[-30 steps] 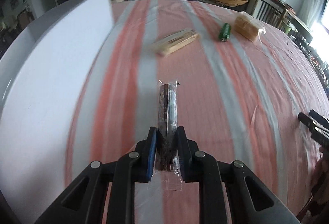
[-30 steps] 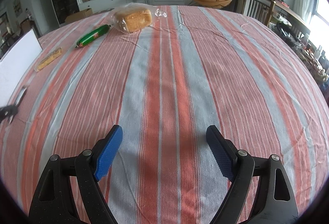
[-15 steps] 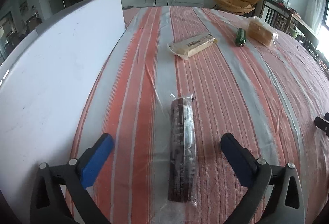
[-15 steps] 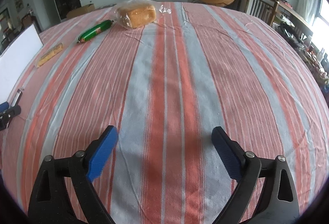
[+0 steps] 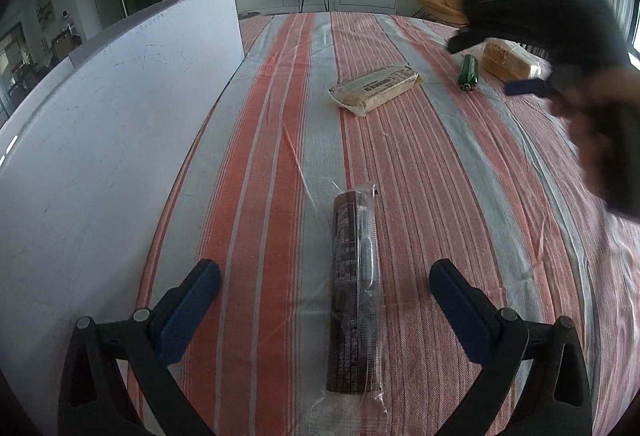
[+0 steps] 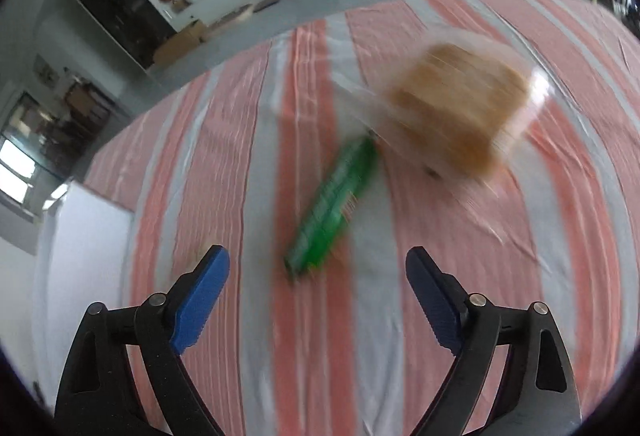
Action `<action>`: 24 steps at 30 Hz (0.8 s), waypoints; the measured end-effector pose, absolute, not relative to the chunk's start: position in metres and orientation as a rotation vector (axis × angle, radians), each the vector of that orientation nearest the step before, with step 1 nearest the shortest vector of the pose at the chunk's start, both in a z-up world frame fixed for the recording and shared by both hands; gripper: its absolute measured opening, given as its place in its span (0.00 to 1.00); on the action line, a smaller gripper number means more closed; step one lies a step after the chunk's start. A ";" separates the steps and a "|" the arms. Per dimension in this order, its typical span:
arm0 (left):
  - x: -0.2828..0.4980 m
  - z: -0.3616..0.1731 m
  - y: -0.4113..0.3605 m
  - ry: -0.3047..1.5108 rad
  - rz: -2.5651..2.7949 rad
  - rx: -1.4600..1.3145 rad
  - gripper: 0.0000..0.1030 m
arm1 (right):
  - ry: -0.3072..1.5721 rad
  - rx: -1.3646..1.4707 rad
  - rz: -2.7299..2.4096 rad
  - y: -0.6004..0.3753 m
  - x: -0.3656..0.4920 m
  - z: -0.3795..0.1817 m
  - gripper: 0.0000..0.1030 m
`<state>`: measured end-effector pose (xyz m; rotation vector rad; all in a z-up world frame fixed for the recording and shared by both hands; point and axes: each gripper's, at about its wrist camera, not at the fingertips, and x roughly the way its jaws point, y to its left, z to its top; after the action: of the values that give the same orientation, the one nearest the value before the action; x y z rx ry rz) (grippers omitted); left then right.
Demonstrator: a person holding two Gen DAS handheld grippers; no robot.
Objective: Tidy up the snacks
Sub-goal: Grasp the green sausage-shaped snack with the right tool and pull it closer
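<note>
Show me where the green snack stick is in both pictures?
Left wrist view: the green plastic-wrapped snack stick lies far up on the right, just left of the bagged loaf of sliced bread.
Right wrist view: it lies blurred in the middle, ahead of the open tool.
Shared landmark: the bread beside it.

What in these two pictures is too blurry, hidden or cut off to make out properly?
- Right wrist view: the green packet and the bagged bread are smeared by motion; no print is readable.
- Left wrist view: the right tool and the hand holding it are a dark blur that covers part of the bread.
- Left wrist view: the dark snack roll runs out at the bottom edge in clear wrap; its label is too small to read.
- Left wrist view: the white board is cut off on the left.
</note>
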<state>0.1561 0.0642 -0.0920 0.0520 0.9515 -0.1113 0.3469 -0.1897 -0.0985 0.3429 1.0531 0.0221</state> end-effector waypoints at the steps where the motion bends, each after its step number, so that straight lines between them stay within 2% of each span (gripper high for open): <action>1: 0.156 -0.092 0.064 0.951 -0.111 0.051 1.00 | 1.068 0.341 0.008 -0.189 0.351 -0.103 0.78; 3: 0.155 -0.091 0.064 0.951 -0.111 0.052 1.00 | 1.040 0.277 -0.055 -0.189 0.355 -0.100 0.58; 4: 0.155 -0.092 0.063 0.952 -0.111 0.052 1.00 | 1.039 0.245 -0.060 -0.188 0.356 -0.100 0.42; 5: 0.155 -0.092 0.063 0.951 -0.111 0.052 1.00 | 1.043 0.199 -0.052 -0.188 0.354 -0.100 0.31; 7: 0.155 -0.092 0.063 0.951 -0.111 0.051 1.00 | 1.053 0.141 0.014 -0.189 0.346 -0.101 0.23; 12: 0.157 -0.091 0.064 0.952 -0.111 0.051 1.00 | 1.097 0.000 0.188 -0.199 0.292 -0.098 0.23; 18: 0.157 -0.092 0.064 0.951 -0.111 0.051 1.00 | 1.037 -0.147 0.273 -0.231 0.151 -0.099 0.23; 24: 0.157 -0.091 0.064 0.951 -0.110 0.053 1.00 | 0.937 -0.078 0.139 -0.275 0.083 -0.105 0.26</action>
<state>0.1565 0.0644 -0.0913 0.0525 0.9509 -0.1102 0.0834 -0.2750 -0.1046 -0.0784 0.9375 0.1394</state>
